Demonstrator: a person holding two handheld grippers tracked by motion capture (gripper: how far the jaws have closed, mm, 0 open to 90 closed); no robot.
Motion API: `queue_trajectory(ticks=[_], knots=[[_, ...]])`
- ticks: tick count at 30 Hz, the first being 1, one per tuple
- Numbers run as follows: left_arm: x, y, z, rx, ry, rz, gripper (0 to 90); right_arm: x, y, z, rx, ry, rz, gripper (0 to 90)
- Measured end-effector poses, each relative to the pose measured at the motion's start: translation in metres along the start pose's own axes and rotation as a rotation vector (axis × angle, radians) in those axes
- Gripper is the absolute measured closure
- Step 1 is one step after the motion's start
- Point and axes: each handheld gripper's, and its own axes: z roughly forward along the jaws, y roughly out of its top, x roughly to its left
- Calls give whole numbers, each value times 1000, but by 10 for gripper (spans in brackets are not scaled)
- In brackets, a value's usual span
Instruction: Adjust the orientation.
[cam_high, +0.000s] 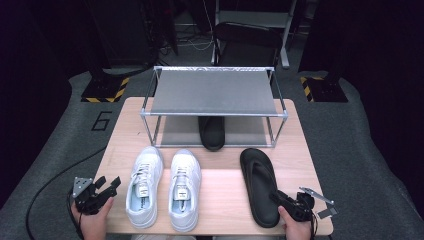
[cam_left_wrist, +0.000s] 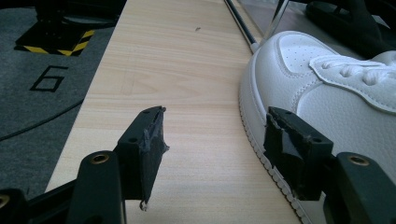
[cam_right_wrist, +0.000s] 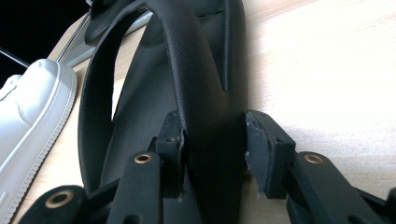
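A black flip-flop (cam_high: 257, 180) lies flat on the right side of the wooden table (cam_high: 225, 205), heel toward me. My right gripper (cam_high: 280, 198) is at its heel end. In the right gripper view the jaws (cam_right_wrist: 212, 126) are shut on the flip-flop's strap (cam_right_wrist: 205, 70), with both pads against its sides. My left gripper (cam_high: 110, 182) is open at the table's front left corner. Nothing lies between its jaws (cam_left_wrist: 215, 126), and its right jaw sits close beside the left white sneaker (cam_left_wrist: 327, 88).
A pair of white sneakers (cam_high: 142, 187) (cam_high: 184, 190) stands side by side at centre front. A metal rack with a grey shelf (cam_high: 214, 92) fills the back of the table. A second black flip-flop (cam_high: 212, 132) lies under it. Bare wood shows right of the held flip-flop.
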Motion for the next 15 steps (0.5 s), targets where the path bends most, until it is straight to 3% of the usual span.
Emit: queue_trajectory(ticks=[8, 15], knots=[[0, 0, 0, -17, -2, -7, 380, -1, 0, -1, 3, 10, 40, 615], [0, 1, -1, -20, 4, -6, 380, 2, -1, 1, 4, 12, 18, 616]])
